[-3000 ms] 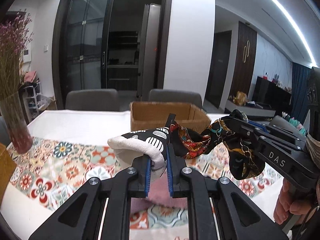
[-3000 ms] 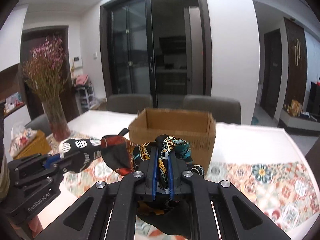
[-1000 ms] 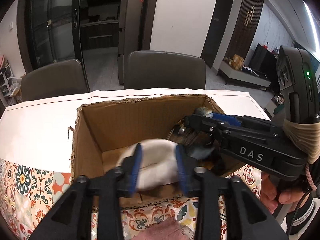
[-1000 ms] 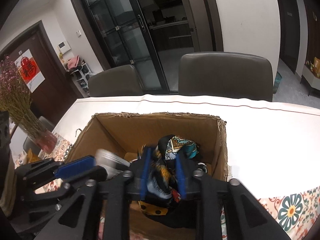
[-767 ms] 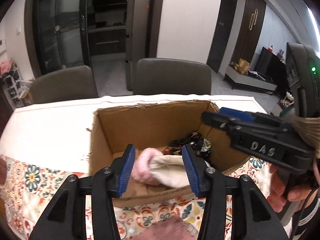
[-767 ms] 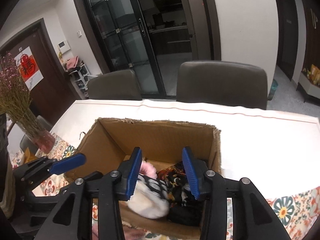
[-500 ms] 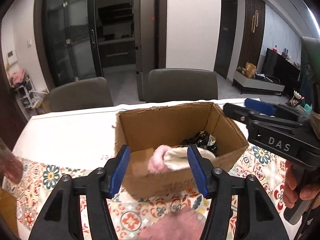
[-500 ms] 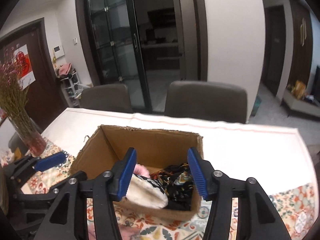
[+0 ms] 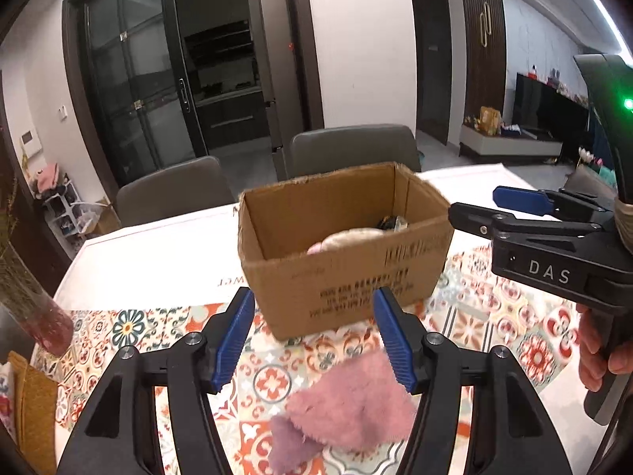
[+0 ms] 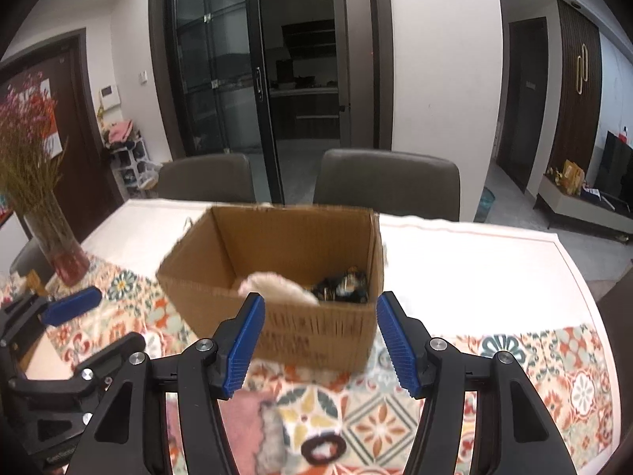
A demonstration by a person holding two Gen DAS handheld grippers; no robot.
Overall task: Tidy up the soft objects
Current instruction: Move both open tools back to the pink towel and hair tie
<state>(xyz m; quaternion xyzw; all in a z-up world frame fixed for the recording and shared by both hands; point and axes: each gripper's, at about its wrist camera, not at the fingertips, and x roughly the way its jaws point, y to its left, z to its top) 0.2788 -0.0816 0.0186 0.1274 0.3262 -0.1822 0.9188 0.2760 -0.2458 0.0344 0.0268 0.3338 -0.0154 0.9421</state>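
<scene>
An open cardboard box (image 9: 348, 277) (image 10: 292, 316) stands on the table. Inside it lie a cream and pink soft piece (image 9: 348, 237) (image 10: 273, 287) and a dark patterned scarf (image 9: 391, 222) (image 10: 344, 287). My left gripper (image 9: 314, 336) is open and empty, held in front of the box; it also shows in the right wrist view (image 10: 79, 316). My right gripper (image 10: 318, 340) is open and empty, also in front of the box; it also shows at the right of the left wrist view (image 9: 498, 206). A pink fluffy cloth (image 9: 348, 407) (image 10: 245, 423) lies on the table below the grippers.
A patterned tablecloth (image 9: 494, 308) covers the near table. A glass vase of dried flowers (image 10: 51, 233) stands at the left. A dark hair ring (image 10: 322, 451) lies near the pink cloth. Two grey chairs (image 10: 387, 182) stand behind the table.
Both grippers carried the soft piece and scarf over the box, opened and let them drop inside, then drew back toward the near side of the table.
</scene>
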